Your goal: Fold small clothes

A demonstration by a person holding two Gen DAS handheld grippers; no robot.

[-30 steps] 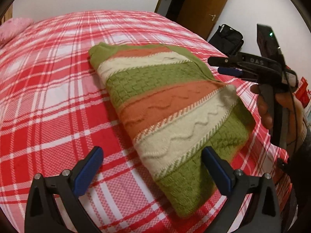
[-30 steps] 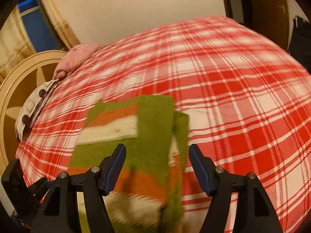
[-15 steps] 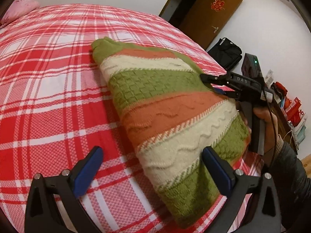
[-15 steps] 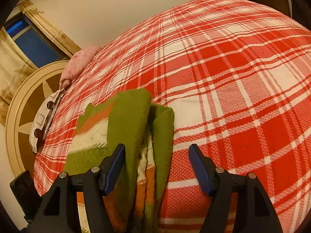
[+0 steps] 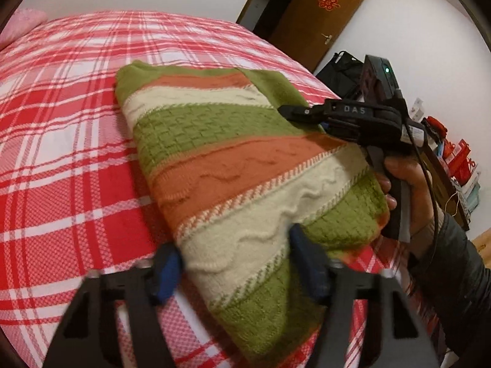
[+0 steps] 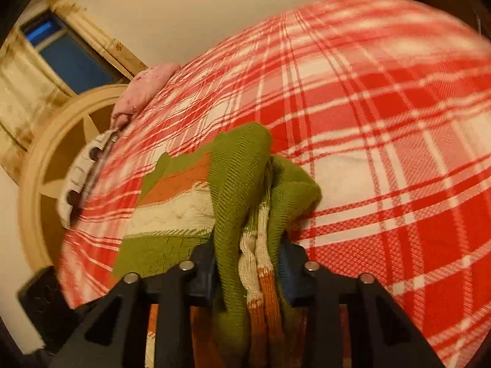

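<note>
A small knit sweater (image 5: 233, 165) with green, orange and cream stripes lies folded lengthwise on the red plaid bed (image 5: 67, 128). My left gripper (image 5: 236, 263) has its jaws partly closed around the sweater's near end, the blue pads pressing into the knit. My right gripper (image 6: 248, 263) is shut on the bunched edge of the sweater (image 6: 245, 190), with layers of green and cream knit squeezed between its pads. In the left wrist view the right gripper (image 5: 310, 116) reaches over the sweater's right edge.
A pink pillow (image 6: 144, 89) and a round wooden headboard (image 6: 46, 153) are at the bed's head. A brown door (image 5: 316, 15) and a black bag (image 5: 340, 67) stand beyond the bed's far corner. Red items (image 5: 454, 153) crowd a shelf at right.
Both grippers have closed in from wide open. The right one has gripped the sweater's edge; the left one has moved forward onto the near end and narrowed around it.
</note>
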